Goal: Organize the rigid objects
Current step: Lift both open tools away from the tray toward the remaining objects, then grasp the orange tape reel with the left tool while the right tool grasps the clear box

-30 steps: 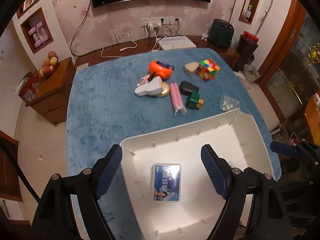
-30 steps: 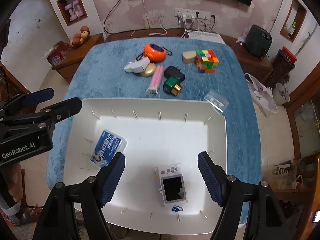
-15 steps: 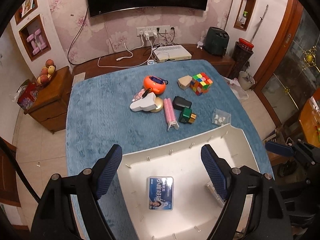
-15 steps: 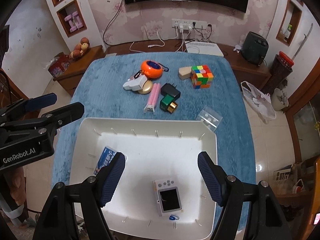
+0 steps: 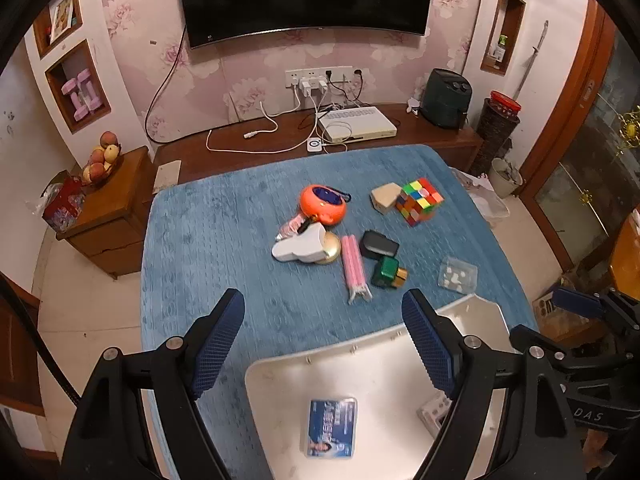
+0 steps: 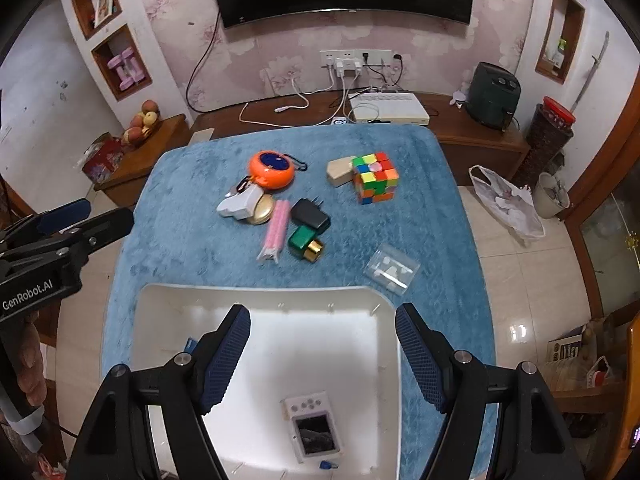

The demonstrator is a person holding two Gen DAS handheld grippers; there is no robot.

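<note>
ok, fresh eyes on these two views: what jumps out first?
The Rubik's cube at the far right of the blue tablecloth, then the orange round case heading a clutter of small items mid-table. Nearer, the white tray holds a small white handheld console and a blue card box.

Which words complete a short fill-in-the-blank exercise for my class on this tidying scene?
1. The white tray rests on a ____ cloth.
2. Both jaws of the right gripper stand ____, holding nothing.
3. The multicoloured puzzle cube lies ____ the tray.
4. The blue card box lies ____ the tray.

Missing words: blue; open; outside; inside
</note>
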